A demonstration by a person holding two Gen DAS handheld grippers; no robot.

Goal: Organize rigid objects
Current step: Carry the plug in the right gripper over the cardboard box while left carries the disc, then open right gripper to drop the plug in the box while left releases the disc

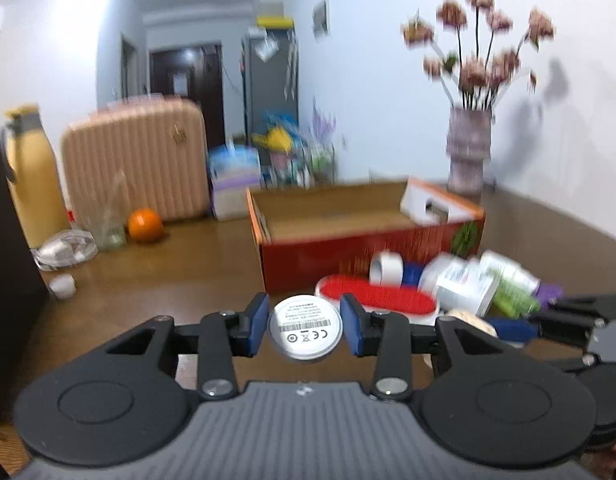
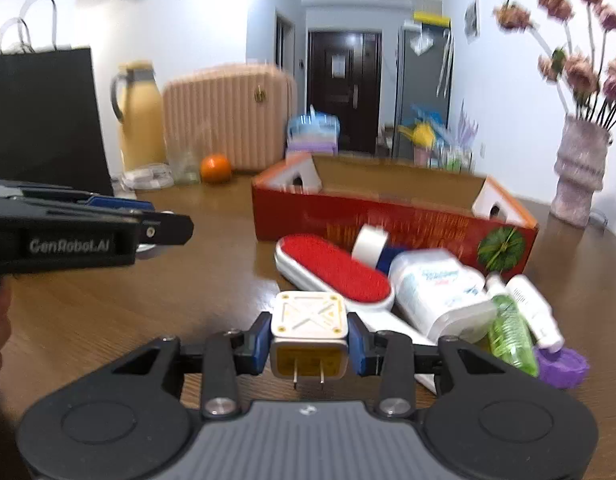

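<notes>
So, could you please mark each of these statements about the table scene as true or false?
1. The left gripper holds a round white disc between its fingers. True.
2. The right gripper is empty. False: its fingers clamp a white plug adapter, prongs toward the camera.
3. The red lint brush lies inside the red cardboard box. False: it lies on the table in front of the box.
4. An orange sits near the pink suitcase. True.
5. The vase holds no flowers. False: pink flowers stand in it.
</notes>
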